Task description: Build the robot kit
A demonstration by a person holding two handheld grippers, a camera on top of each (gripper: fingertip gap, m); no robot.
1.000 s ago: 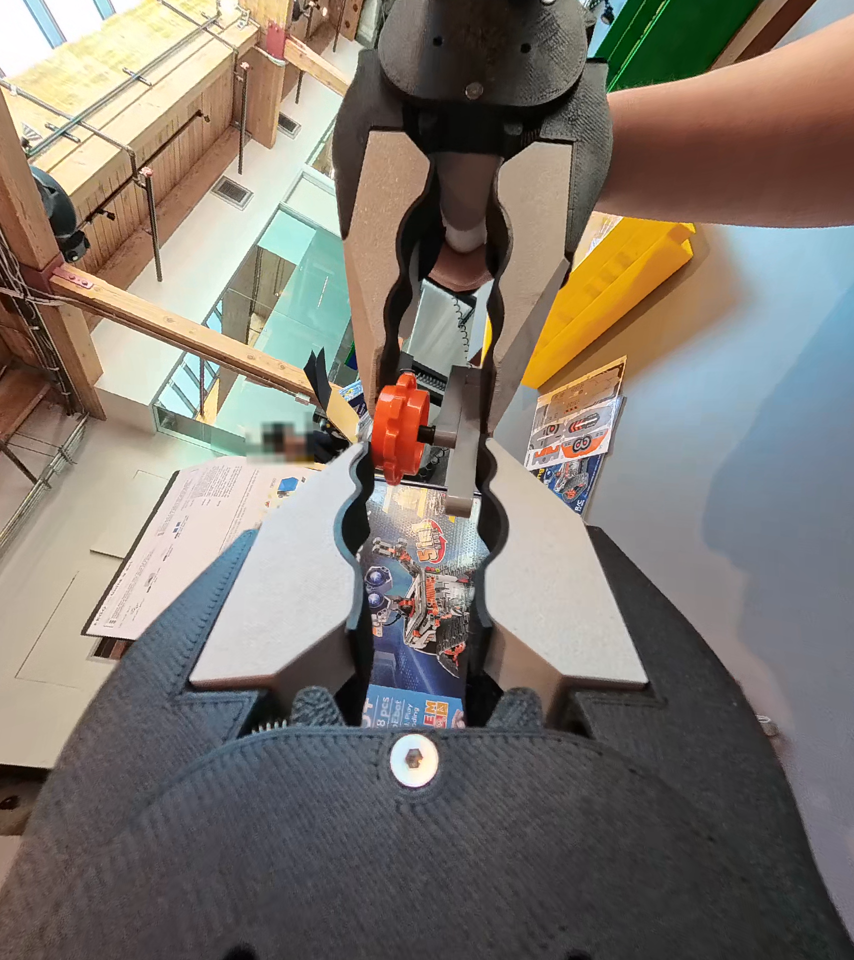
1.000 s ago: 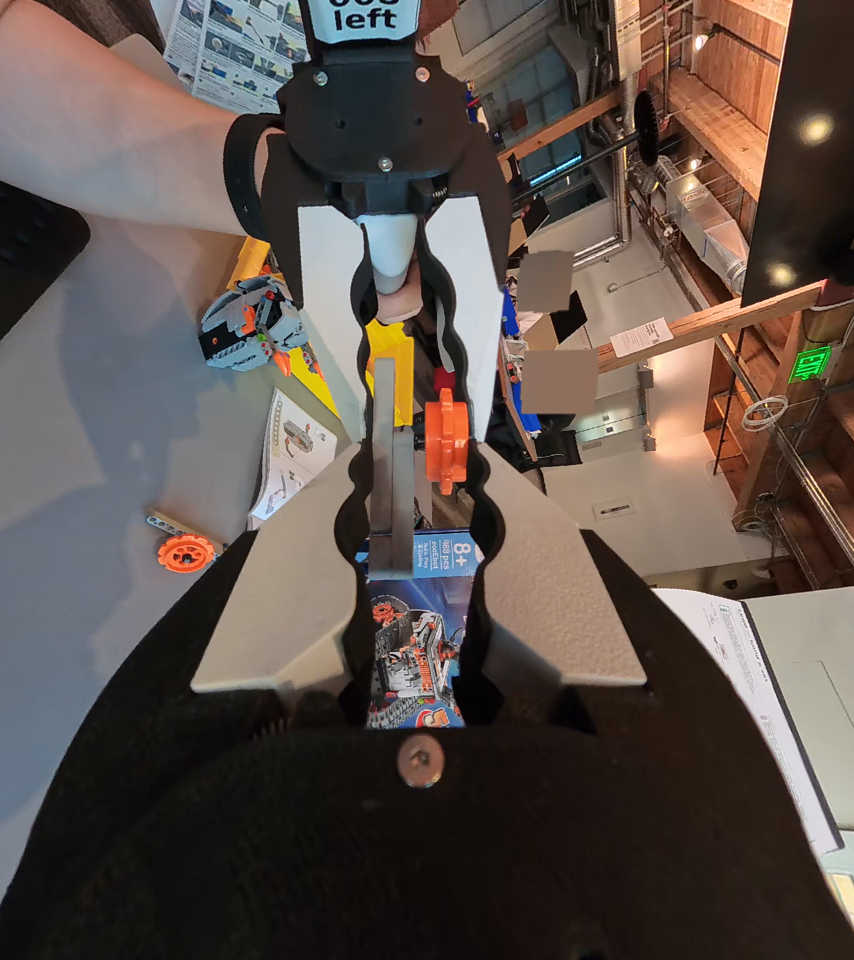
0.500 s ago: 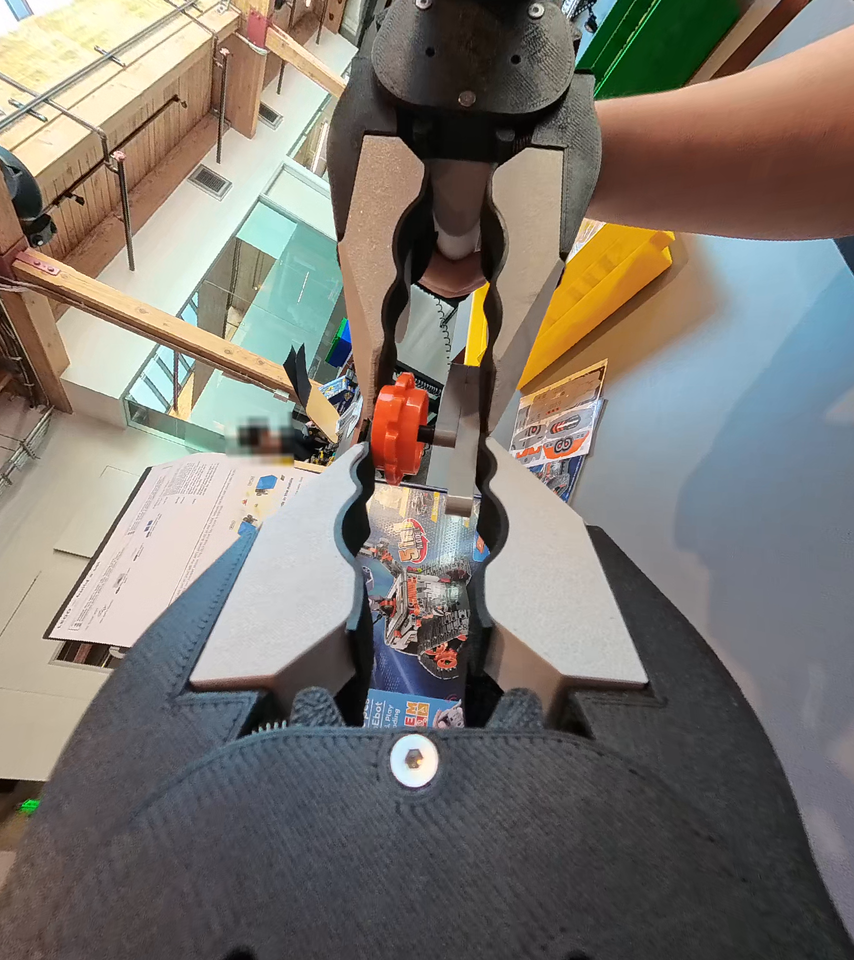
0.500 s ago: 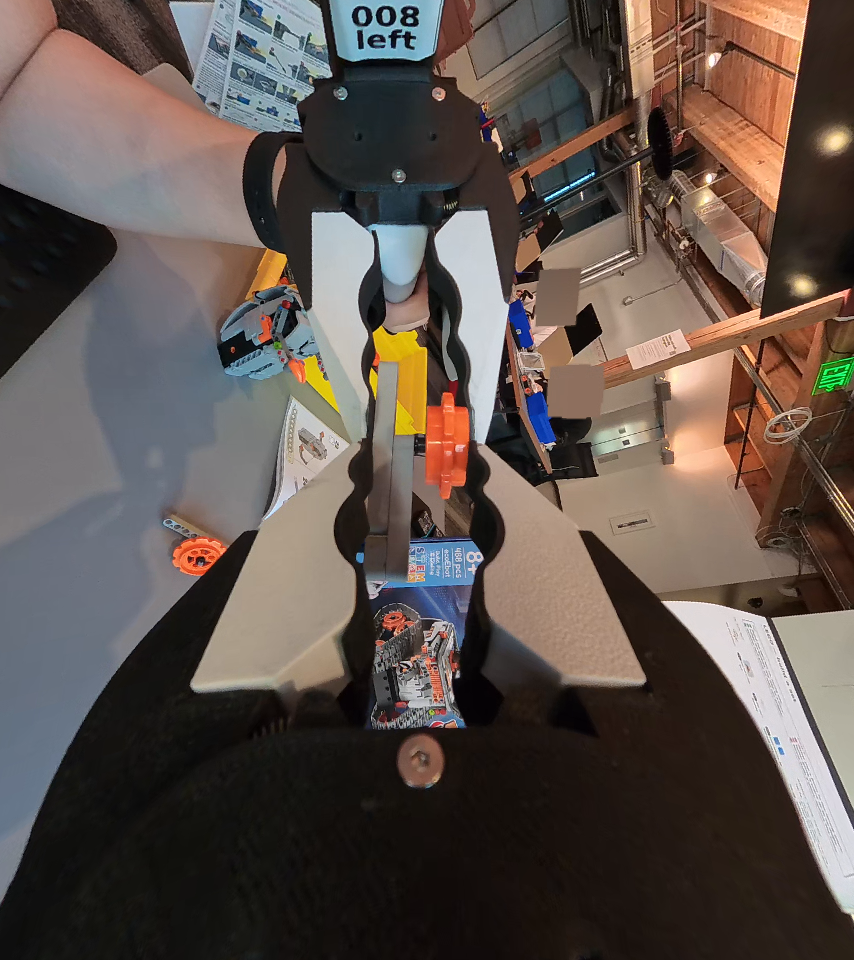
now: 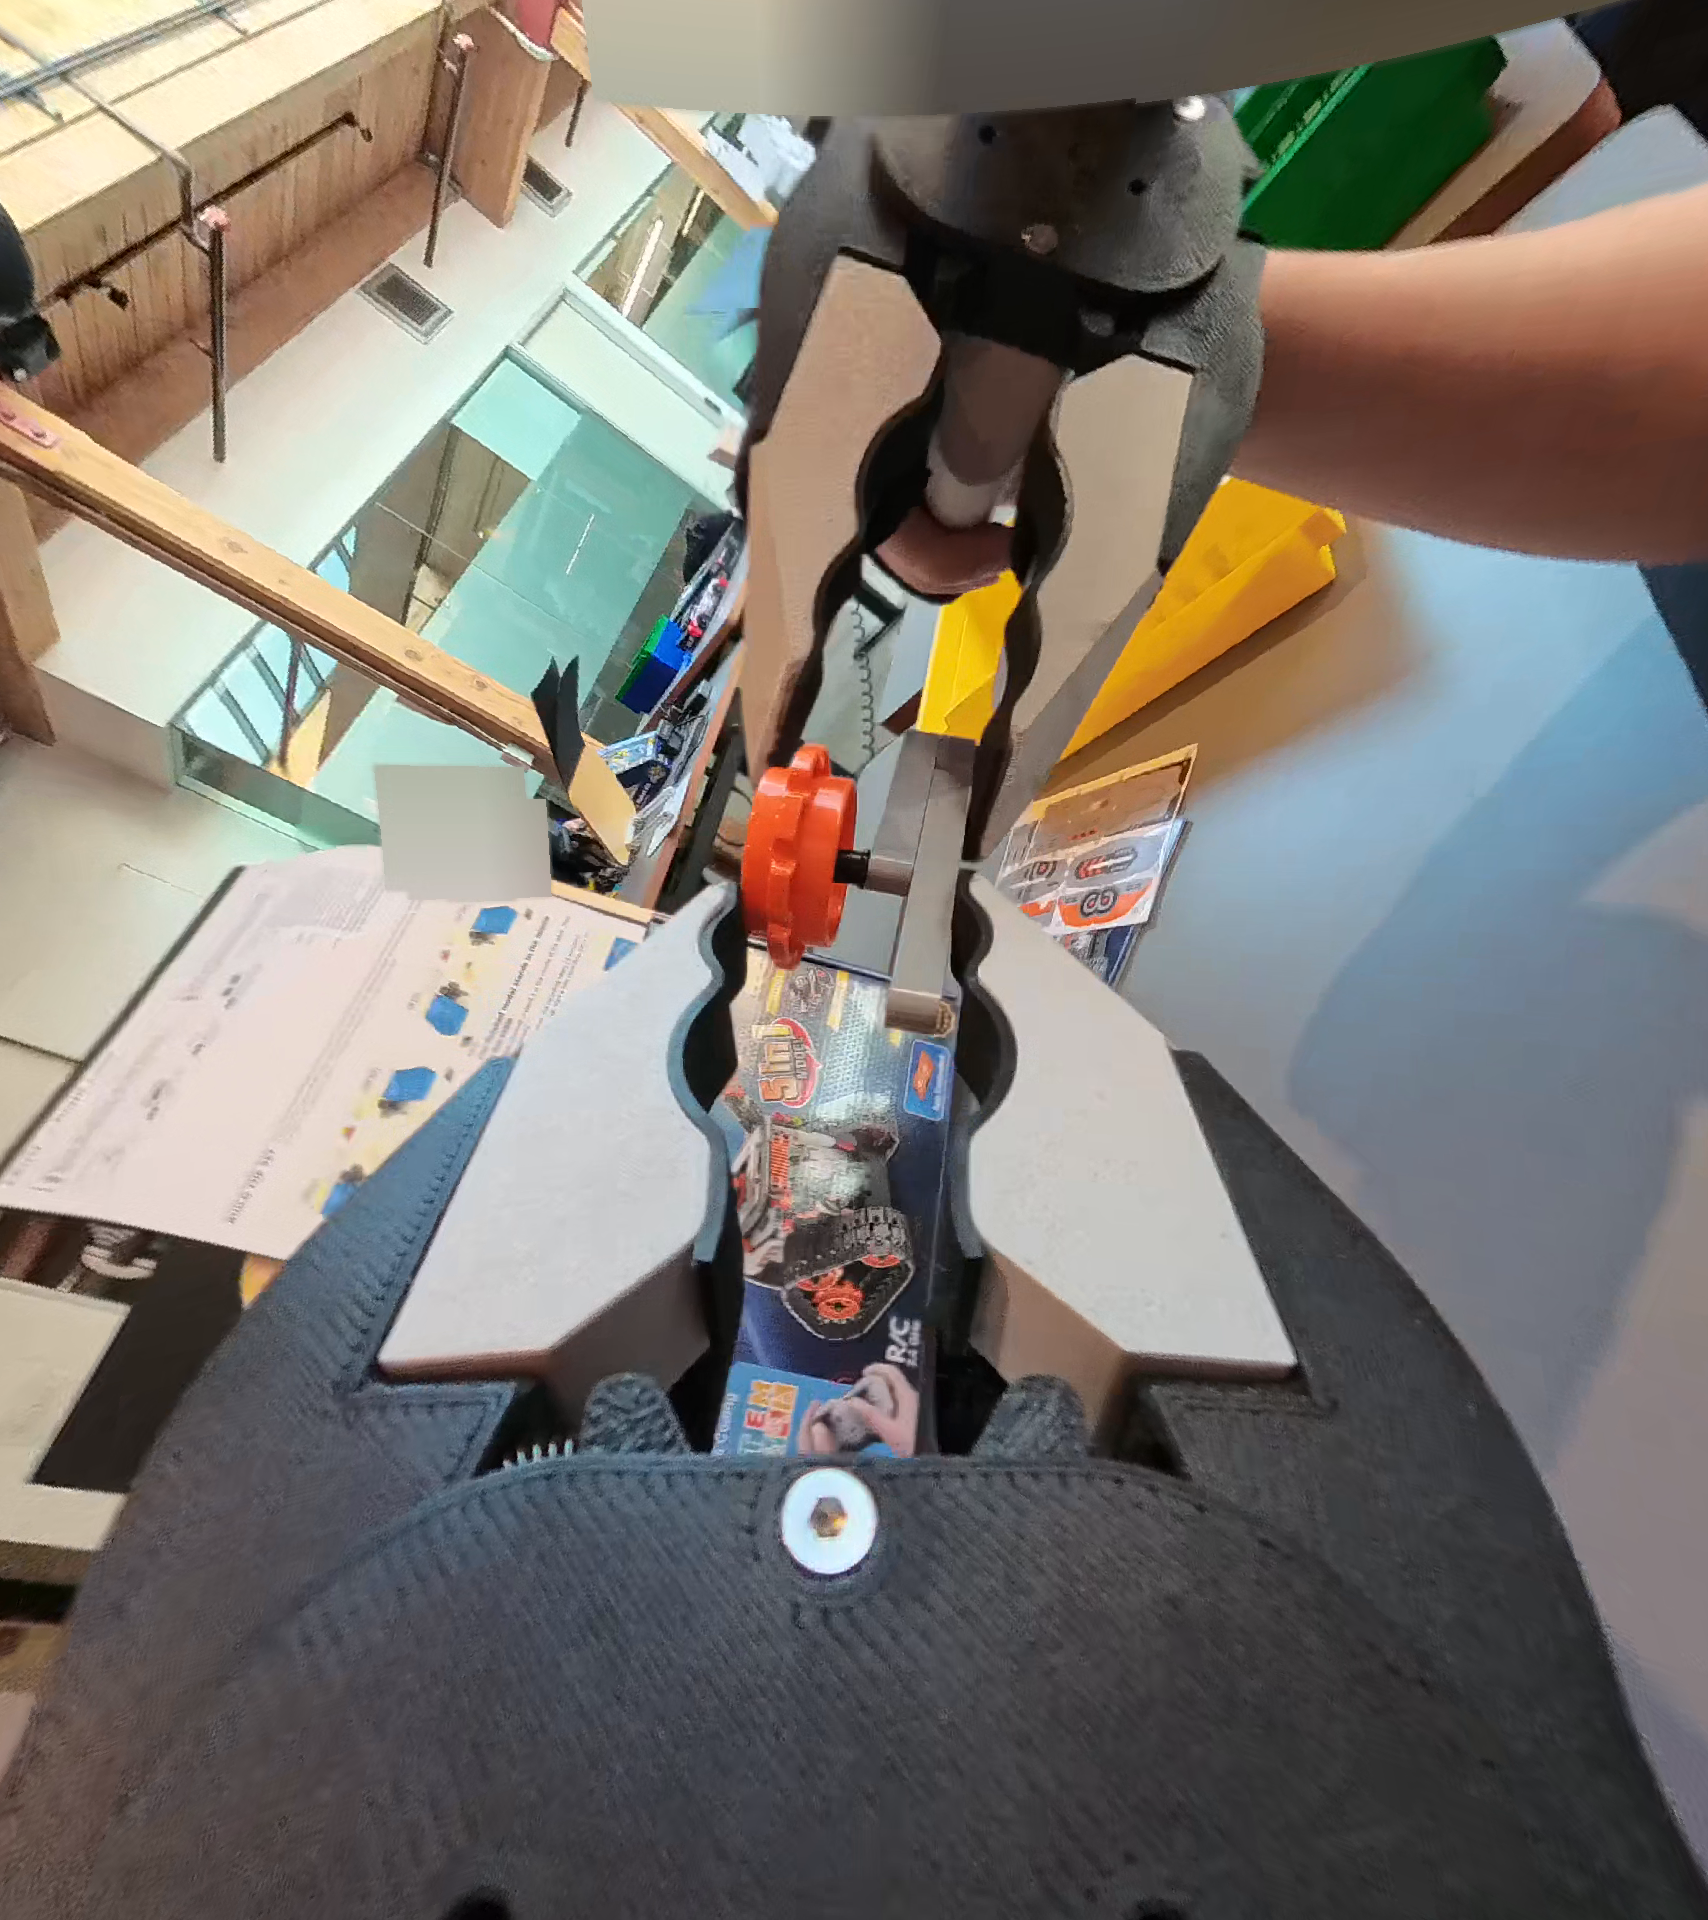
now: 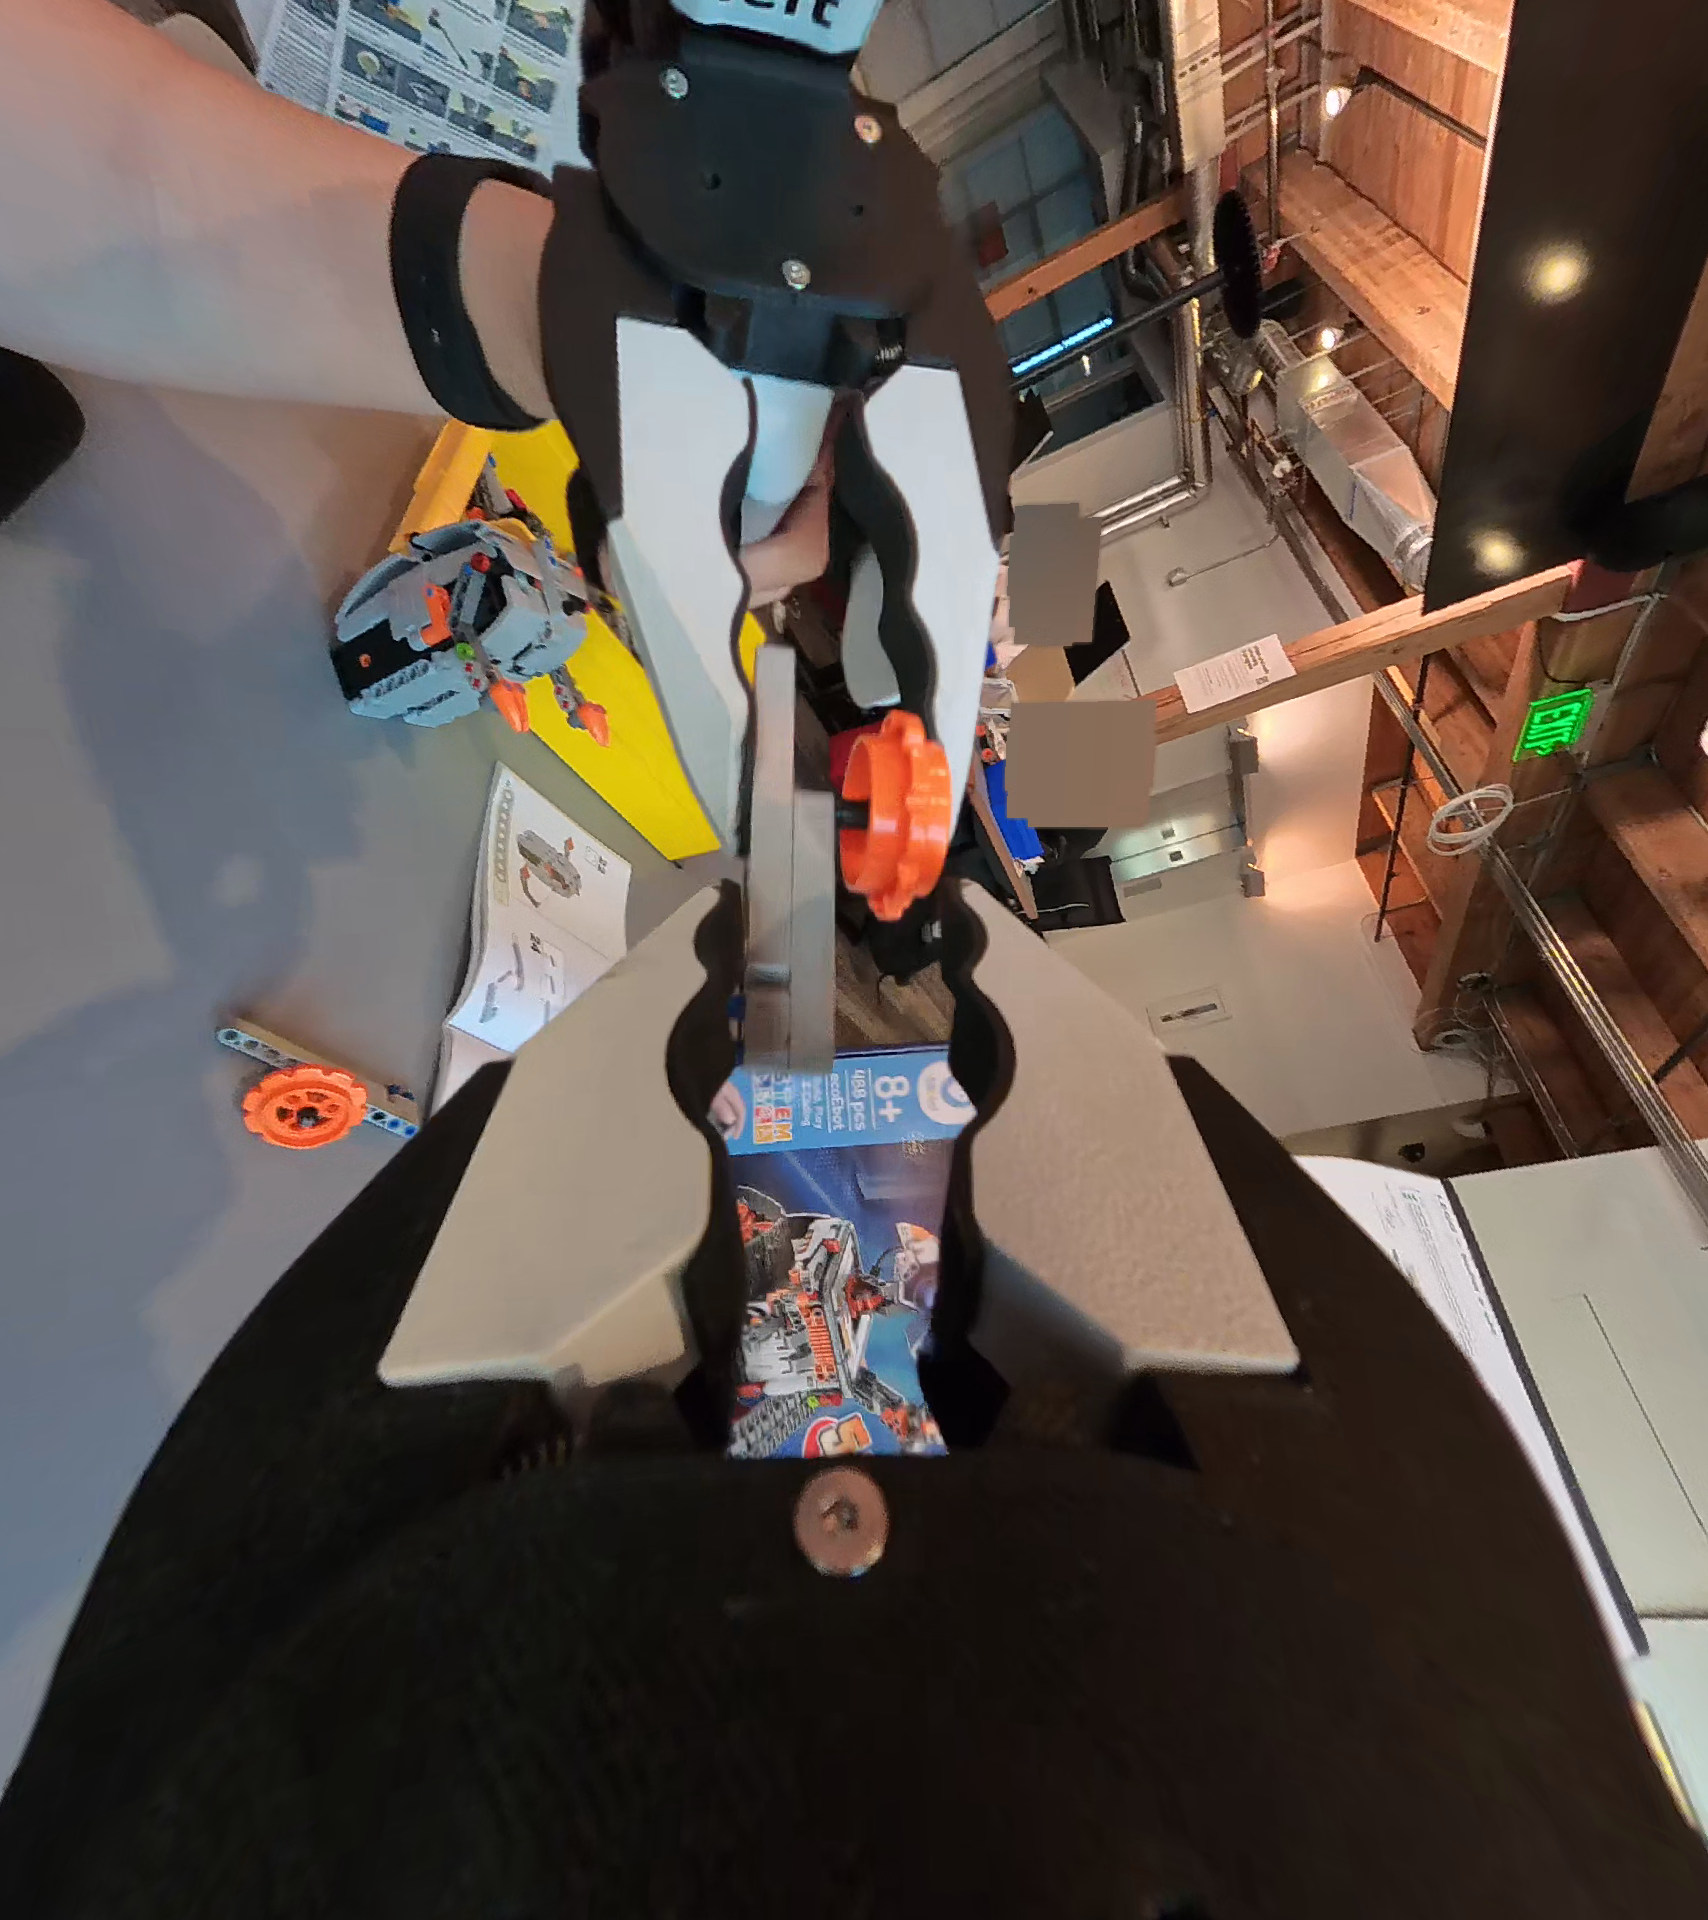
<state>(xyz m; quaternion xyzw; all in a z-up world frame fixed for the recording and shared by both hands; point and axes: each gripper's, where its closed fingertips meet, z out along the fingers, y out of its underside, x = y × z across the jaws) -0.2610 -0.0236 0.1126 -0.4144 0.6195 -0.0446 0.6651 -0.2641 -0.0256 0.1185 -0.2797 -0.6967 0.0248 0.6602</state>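
Fingertips of my left gripper (image 5: 845,914) and right gripper (image 6: 834,914) meet nose to nose in mid-air, above the grey table (image 6: 102,935). Between them sits a grey beam (image 5: 917,883) carrying an orange gear (image 5: 793,852) on a short axle. I judge both sets of jaws narrowly parted, each pinching the beam's edge, though exact contact is hard to read. Below lies a blue toy box (image 6: 839,1247). Farther left in the right view, a loose orange wheel (image 6: 301,1108), an instruction booklet (image 6: 538,935), a half-built model (image 6: 460,629) and a yellow bin (image 6: 621,686). Risk: such shallow holds could let the beam twist or drop if the grippers pull unevenly.
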